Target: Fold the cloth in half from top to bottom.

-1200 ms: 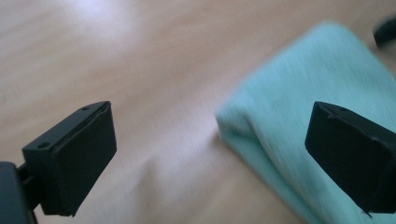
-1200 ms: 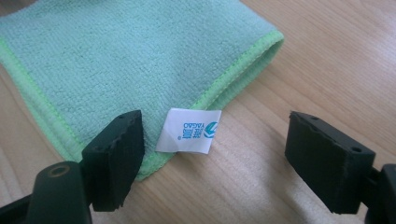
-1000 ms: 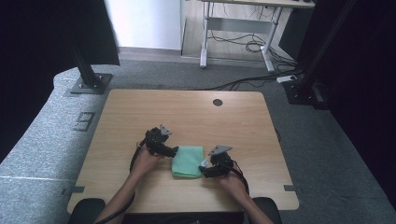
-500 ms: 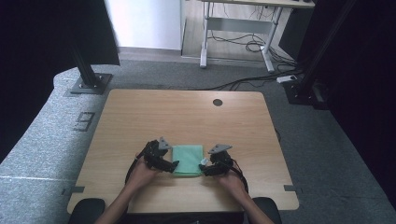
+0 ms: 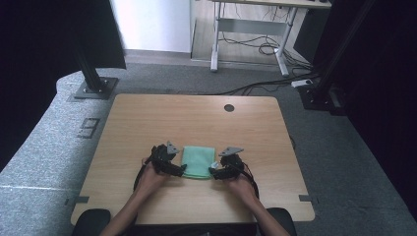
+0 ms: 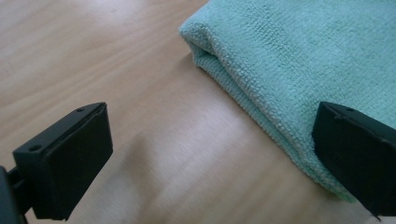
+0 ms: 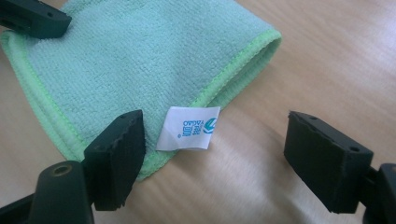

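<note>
We're looking at a fuzzy, matt terry cloth [image 7: 126, 60] with a smooth, papery white label [image 7: 187, 128]. Our table [image 5: 147, 123] is smooth wood-look with a soft sheen, and the gripper pads [image 7: 116, 154] look like matt black plastic.

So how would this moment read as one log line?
cloth: folded, on table | left gripper: open at cloth edge | right gripper: open by tag

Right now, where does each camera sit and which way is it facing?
High view: above the near table edge, looking forward and down; forearms, left gripper, right gripper flank the green cloth.
Left gripper view: behind open fingers, facing the cloth's folded edge.
Right gripper view: behind open fingers, facing the white label.
All share the cloth.
</note>
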